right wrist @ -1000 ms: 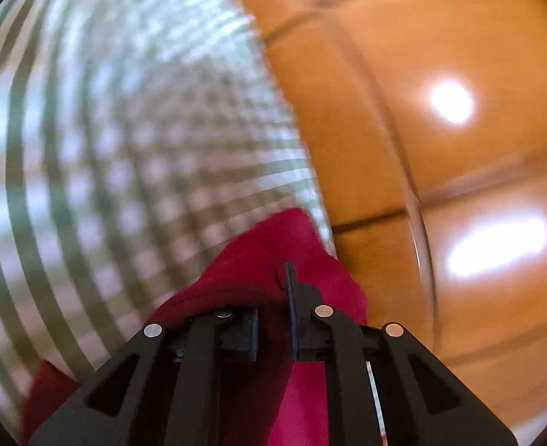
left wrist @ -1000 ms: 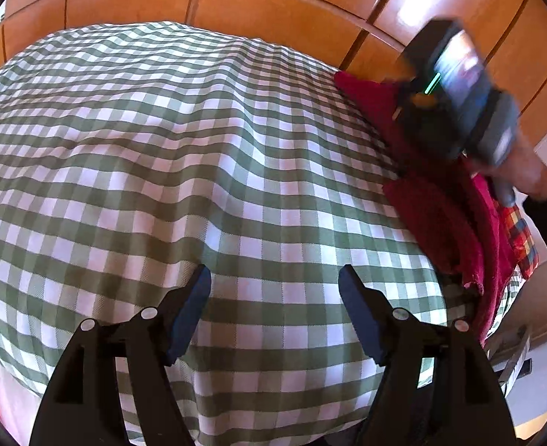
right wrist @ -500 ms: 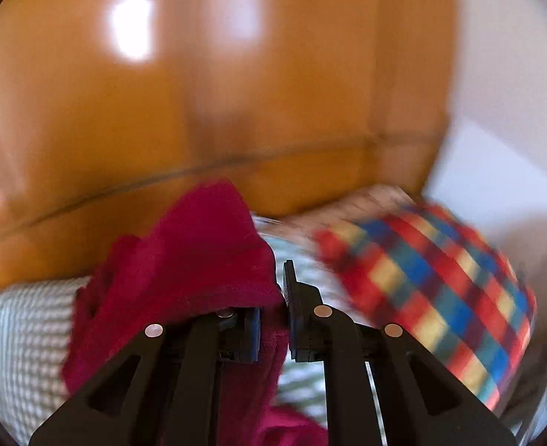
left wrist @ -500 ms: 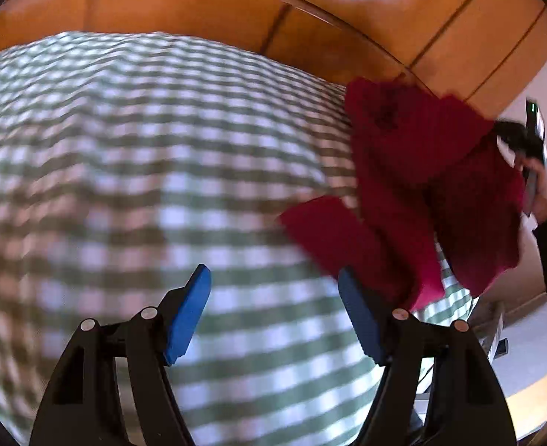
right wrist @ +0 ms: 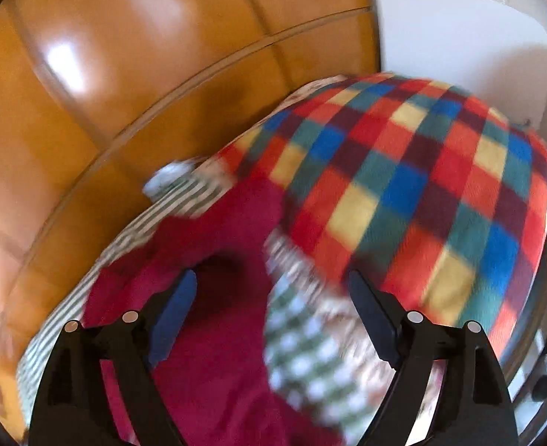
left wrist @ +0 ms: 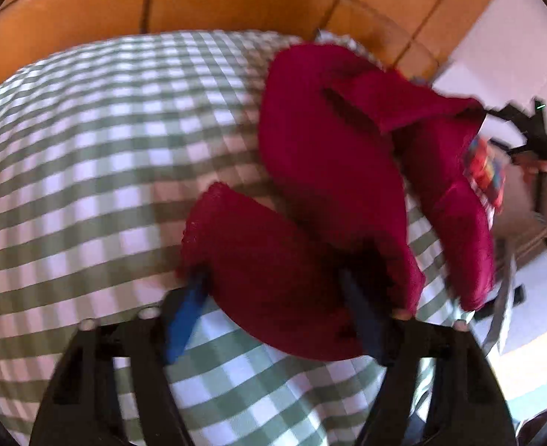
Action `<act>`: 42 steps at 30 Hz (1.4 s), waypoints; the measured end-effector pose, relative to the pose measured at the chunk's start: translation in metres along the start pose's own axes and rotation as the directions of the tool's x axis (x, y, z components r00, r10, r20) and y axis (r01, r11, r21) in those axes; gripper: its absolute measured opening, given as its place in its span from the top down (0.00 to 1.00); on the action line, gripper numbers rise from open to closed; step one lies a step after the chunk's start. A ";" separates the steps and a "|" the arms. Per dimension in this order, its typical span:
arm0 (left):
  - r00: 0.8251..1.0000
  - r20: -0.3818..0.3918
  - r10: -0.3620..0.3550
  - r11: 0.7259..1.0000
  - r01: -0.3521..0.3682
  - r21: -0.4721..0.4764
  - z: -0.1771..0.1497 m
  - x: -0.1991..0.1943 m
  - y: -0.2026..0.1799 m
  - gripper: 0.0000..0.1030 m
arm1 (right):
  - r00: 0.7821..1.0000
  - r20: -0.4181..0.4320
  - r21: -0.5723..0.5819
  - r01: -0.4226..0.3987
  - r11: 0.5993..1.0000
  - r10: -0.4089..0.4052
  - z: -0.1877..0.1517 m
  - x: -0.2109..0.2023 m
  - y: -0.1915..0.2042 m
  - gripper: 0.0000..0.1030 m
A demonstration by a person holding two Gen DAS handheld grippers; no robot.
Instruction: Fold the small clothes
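Red garment (left wrist: 321, 171) lies crumpled on the checked cloth (left wrist: 98, 141), near the plaid blanket (right wrist: 414, 193). Left gripper (left wrist: 273, 312) fingers spread wide, one garment lobe draped across the gap between them. Right gripper (right wrist: 273, 312) fingers parted, released; garment (right wrist: 214, 260) lies under its left finger. Motion blur throughout.

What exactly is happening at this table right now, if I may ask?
A person with two handheld grippers is laying out a dark red fleece garment on the green-and-white checked tablecloth. The right gripper is open beside the garment, and the left gripper is open around a cuff. A multicoloured checked fleece lies nearby.
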State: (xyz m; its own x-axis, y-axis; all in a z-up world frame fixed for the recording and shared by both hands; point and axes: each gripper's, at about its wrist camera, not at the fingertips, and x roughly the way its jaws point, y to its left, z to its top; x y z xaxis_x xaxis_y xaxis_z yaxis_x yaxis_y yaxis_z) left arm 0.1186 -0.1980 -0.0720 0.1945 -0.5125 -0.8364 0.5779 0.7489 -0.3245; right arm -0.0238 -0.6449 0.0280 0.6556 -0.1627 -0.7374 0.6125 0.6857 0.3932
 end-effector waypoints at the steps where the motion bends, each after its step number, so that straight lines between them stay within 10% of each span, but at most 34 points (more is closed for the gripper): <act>1: 1.000 0.003 -0.007 1.000 0.007 0.010 -0.001 0.001 -0.002 0.54 | 0.998 -0.048 -0.024 -0.046 0.999 0.044 -0.020 -0.004 0.006 0.11; 4: 0.999 0.036 -0.026 0.999 0.025 0.028 -0.002 -0.003 -0.011 0.80 | 0.982 -0.169 -0.113 -0.098 0.989 0.078 -0.082 -0.013 0.027 0.11; 8: 0.998 0.060 -0.035 0.999 0.035 0.001 -0.005 -0.010 -0.006 0.83 | 0.961 -0.251 -0.220 -0.173 0.960 0.116 -0.161 -0.021 0.069 0.11; 11: 0.996 0.081 -0.036 0.999 0.038 -0.022 -0.009 -0.018 0.000 0.86 | 0.966 -0.246 -0.442 -0.036 0.897 -0.082 -0.223 -0.002 0.115 0.13; 13: 0.994 0.105 -0.036 0.999 0.040 -0.032 -0.010 -0.026 0.004 0.89 | 0.950 -0.198 -0.571 0.088 0.817 -0.241 -0.247 0.019 0.133 0.46; 16: 0.983 0.177 -0.040 0.997 0.051 -0.057 -0.009 -0.047 0.011 0.91 | 0.949 -0.172 -0.610 0.107 0.785 -0.263 -0.247 0.020 0.153 0.87; 22: 0.930 0.364 -0.050 0.982 0.113 -0.154 0.004 -0.122 0.058 0.92 | 0.992 -0.120 -0.613 -0.098 0.784 0.030 -0.192 -0.056 0.222 0.93; 26: 0.887 0.461 0.021 0.978 0.079 -0.196 0.020 -0.179 0.093 0.92 | 0.953 -0.071 -0.589 -0.279 0.758 0.295 -0.157 -0.126 0.262 1.00; 29: 0.845 0.527 0.091 0.975 0.032 -0.220 0.033 -0.234 0.119 0.93 | 0.872 -0.047 -0.597 -0.416 0.686 0.488 -0.148 -0.180 0.279 1.00; 31: 0.816 0.562 0.137 0.974 -0.007 -0.227 0.038 -0.270 0.132 0.93 | 0.857 -0.052 -0.621 -0.429 0.656 0.512 -0.156 -0.194 0.285 1.00; 37: 0.762 0.594 0.260 0.958 -0.124 -0.260 0.041 -0.319 0.156 0.92 | 0.972 0.000 -0.665 -0.175 0.726 0.234 -0.195 -0.145 0.258 0.99; 39: 0.774 0.571 0.273 0.953 -0.139 -0.268 0.038 -0.309 0.162 0.92 | 0.994 0.037 -0.683 -0.053 0.728 0.107 -0.209 -0.119 0.243 0.46; 42: 0.803 0.517 0.296 0.944 -0.164 -0.286 0.024 -0.283 0.168 0.92 | 0.997 0.082 -0.724 0.057 0.687 0.003 -0.223 -0.078 0.235 0.28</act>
State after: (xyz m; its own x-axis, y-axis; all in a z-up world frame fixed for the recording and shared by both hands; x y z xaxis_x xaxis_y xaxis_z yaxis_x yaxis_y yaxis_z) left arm 0.1798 0.0624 0.1209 0.7370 -0.4073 -0.5394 0.2874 0.9112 -0.2953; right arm -0.0295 -0.3132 0.0550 0.6913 -0.2180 -0.6890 0.1384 0.9757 -0.1698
